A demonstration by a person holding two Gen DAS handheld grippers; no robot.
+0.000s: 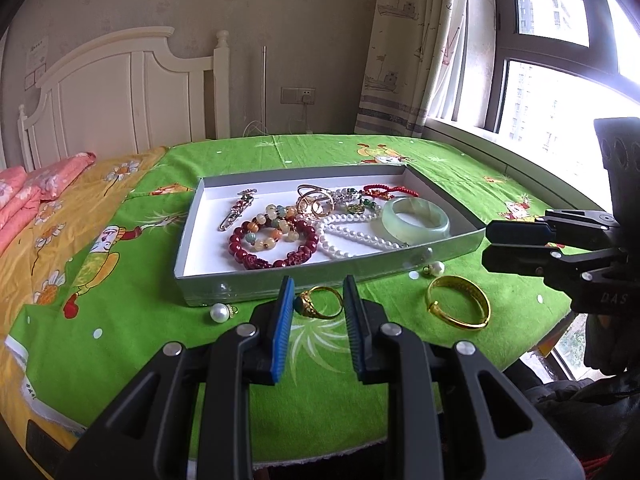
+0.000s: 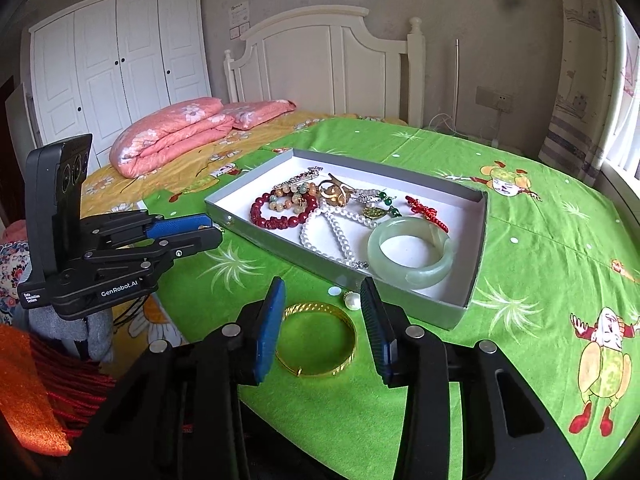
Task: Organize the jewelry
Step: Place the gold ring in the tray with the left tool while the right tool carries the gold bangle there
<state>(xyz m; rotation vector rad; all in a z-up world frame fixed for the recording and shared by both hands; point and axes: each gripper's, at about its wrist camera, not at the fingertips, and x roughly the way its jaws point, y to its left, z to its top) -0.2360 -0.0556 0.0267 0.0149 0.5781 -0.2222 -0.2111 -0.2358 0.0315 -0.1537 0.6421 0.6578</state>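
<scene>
- The shallow grey cardboard tray with white inside (image 1: 192, 280) on the green printed bedsheet (image 2: 540, 240) is my landmark, and most of the jewelry lies in it already.
- Inside the tray I see a dark red bead bracelet (image 1: 276, 254), a white pearl necklace (image 1: 352, 236), a pale green jade bangle (image 1: 416, 220), a red knotted cord bracelet (image 1: 390, 191), a silver hair clip (image 1: 238, 210) and some gold pieces that I cannot separate well.
- Four pieces remain outside, all along the near wall of the tray: a gold ring with a dark stone (image 1: 318, 302), a wide gold open bangle (image 2: 316, 340), and two loose pearl pendants (image 1: 220, 313) (image 2: 354, 301).
- My left gripper (image 1: 316, 312) stands partly open with the gold ring between the pads; the pads do not press it.
- My right gripper (image 2: 322, 320) is partly open around the gold bangle, which lies flat on the sheet, apart from both pads.
- I judge the task well over half done; both grippers now need to close and carry their pieces over the near wall.
</scene>
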